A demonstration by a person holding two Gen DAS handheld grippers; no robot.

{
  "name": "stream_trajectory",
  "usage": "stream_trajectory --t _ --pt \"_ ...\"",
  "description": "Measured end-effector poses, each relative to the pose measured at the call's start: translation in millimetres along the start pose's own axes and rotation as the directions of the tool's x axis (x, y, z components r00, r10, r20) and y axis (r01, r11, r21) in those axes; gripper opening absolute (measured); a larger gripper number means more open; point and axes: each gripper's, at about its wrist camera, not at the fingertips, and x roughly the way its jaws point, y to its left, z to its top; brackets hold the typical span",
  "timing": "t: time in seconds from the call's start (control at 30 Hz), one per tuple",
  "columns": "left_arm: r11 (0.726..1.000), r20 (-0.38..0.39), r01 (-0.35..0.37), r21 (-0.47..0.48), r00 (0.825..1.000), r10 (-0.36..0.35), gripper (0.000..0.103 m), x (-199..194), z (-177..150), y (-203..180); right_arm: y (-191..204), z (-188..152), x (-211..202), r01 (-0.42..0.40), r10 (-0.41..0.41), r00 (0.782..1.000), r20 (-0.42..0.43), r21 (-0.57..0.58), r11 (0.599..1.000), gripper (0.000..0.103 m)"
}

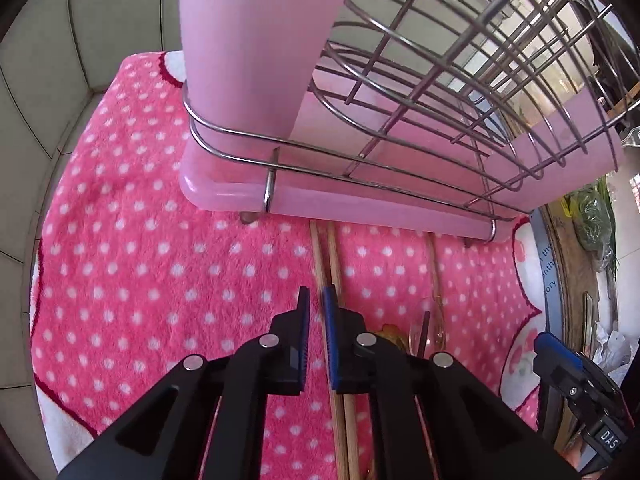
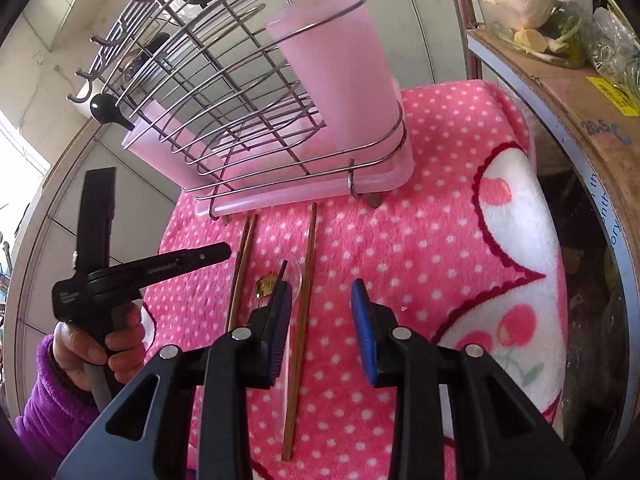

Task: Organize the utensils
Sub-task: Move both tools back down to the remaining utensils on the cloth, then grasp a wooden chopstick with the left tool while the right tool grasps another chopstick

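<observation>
We are early in the job: the utensils lie on the pink dotted blanket covering the bench, just near of the rack. A pair of chopsticks lies side by side in the left wrist view. A third chopstick lies apart to the right of them in the right wrist view, and between them lies a clear plastic spoon with something amber by it. The pink cup stands in the rack's right end; a stick or two seems to poke from its top, so perhaps something is stowed already, though we cannot be sure.

Our left gripper has its jaws drawn narrow, down over the pair of chopsticks. One stick runs up through the slim gap, but whether the pads actually pinch it we cannot tell. Our right gripper holds its jaws part open and empty over the single chopstick, which passes under the left pad.

The left wrist view gives the close look at that narrow gap and the rack's base. The right wrist view alone shows the hand in a purple sleeve holding the left tool, the rack's hooks, a black ladle hung there, and the box of vegetables far right.
</observation>
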Motion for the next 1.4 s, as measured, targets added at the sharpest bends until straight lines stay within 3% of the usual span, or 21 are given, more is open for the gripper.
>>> stream_trajectory --t 0.4,0.5,0.9,1.1,1.3,1.4 --pt "0.995 -0.028 -0.085 0.05 0.996 0.086 0.007 29 4 -27 -3 0 9 -0.016 0.016 1.0 -0.021 0.013 1.0 0.031" --pt "0.996 -0.023 -0.074 0.057 0.997 0.075 0.006 30 2 -31 -3 -1 10 -0.019 0.02 0.999 -0.026 0.017 1.0 0.031" --pt "0.996 -0.011 -0.077 0.035 0.997 0.077 0.005 -5 -13 11 8 25 38 -0.004 0.005 0.998 -0.066 0.024 1.0 0.031" --pt "0.997 -0.024 -0.073 0.02 0.997 0.073 0.005 1 -25 32 25 40 77 0.077 -0.078 0.991 -0.11 -0.015 0.997 0.031" --pt "0.998 -0.019 -0.053 0.021 0.998 0.053 0.006 -3 -27 44 33 45 110 0.194 -0.2 0.969 -0.144 -0.055 0.979 0.031" --pt "0.999 -0.021 -0.044 0.021 0.999 0.044 0.006 -2 -28 43 38 45 114 0.242 -0.254 0.959 -0.124 -0.104 0.965 0.011"
